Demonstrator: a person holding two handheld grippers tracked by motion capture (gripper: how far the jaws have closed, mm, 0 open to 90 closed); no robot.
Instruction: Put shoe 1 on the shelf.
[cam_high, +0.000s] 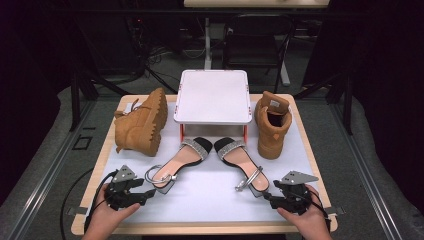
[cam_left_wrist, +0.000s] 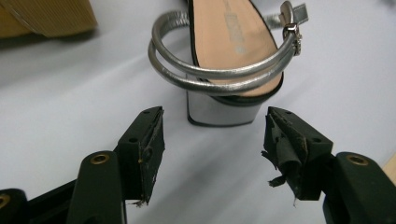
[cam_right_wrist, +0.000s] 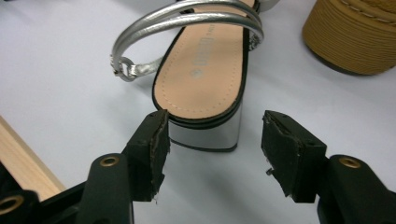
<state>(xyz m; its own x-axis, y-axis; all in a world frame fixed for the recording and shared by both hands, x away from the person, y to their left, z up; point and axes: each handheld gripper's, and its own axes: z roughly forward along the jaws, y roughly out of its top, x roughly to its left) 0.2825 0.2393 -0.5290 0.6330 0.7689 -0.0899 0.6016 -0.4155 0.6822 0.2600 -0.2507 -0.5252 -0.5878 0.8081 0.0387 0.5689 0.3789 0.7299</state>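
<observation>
Both grippers sit low in the high view, L gripper (cam_high: 150, 191) lower left, R gripper (cam_high: 266, 196) lower right, each aimed at a sandal heel. Both have jaws spread wide w/ nothing between the pads.

L sandal (cam_high: 176, 162) lies centre-left of the high view, R sandal (cam_high: 241, 161) centre-right, toes tucked under the white stand (cam_high: 213, 96), heels toward the person.

Risks as I see it:
- Silver block heels look slick; a pinch on the heel sides alone could slip, esp. w/ the frayed pad (cam_left_wrist: 286, 156) on the L one.
- Ankle strap loop (cam_left_wrist: 219, 72) stands up just above the heel; a jaw going in high could snag it and drag the sandal.
- Pulling or lifting too steeply may knock the toes against the stand.
- Boots (cam_high: 141, 123) are just beside; a wide swing may bump them.
</observation>
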